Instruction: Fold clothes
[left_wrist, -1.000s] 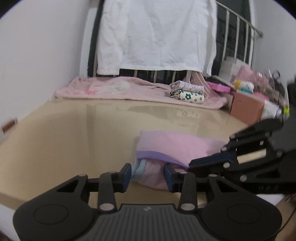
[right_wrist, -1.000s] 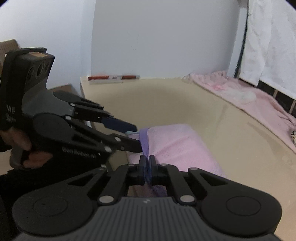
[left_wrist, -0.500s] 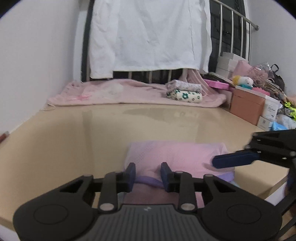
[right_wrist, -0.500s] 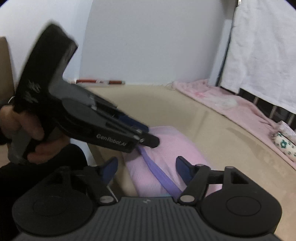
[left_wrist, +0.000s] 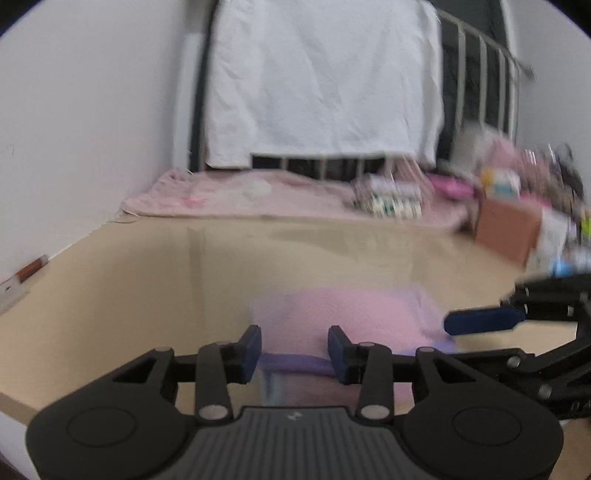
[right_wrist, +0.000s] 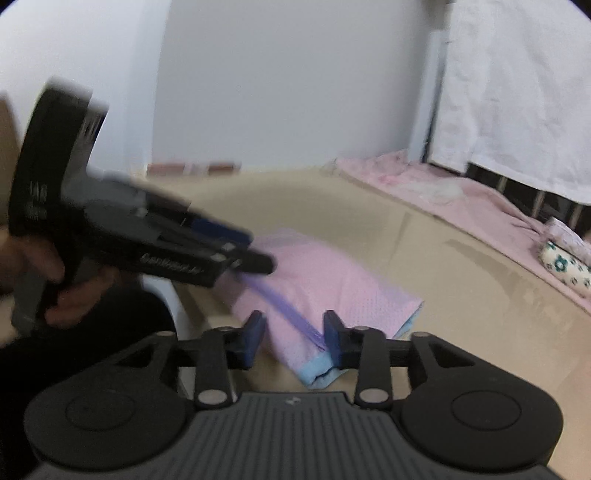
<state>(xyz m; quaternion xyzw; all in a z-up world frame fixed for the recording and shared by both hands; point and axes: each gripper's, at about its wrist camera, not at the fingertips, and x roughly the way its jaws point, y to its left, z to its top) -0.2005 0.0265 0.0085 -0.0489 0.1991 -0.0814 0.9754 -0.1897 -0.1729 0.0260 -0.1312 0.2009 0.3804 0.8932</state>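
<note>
A folded pink garment (left_wrist: 351, 317) with a purple band and a light blue edge lies near the front edge of the beige table (left_wrist: 147, 280). It also shows in the right wrist view (right_wrist: 317, 280). My left gripper (left_wrist: 294, 352) is open, with the garment's near edge between its jaws but not pinched. My right gripper (right_wrist: 294, 338) is open, just above the garment's blue corner. The left gripper (right_wrist: 240, 251) appears from the side in the right wrist view, over the garment's left end. The right gripper (left_wrist: 480, 323) appears at the right in the left wrist view.
A pink blanket (left_wrist: 258, 199) lies along the table's far side with a folded floral bundle (left_wrist: 391, 199) on it. A white cloth (left_wrist: 321, 81) hangs on a metal rail behind. Boxes and clutter (left_wrist: 517, 225) stand at the right. A white wall runs along the left.
My right gripper has opened and let go of the garment, then pulled back. The folded garment now rests on the table. Both grippers have moved; the frames are blurred.
</note>
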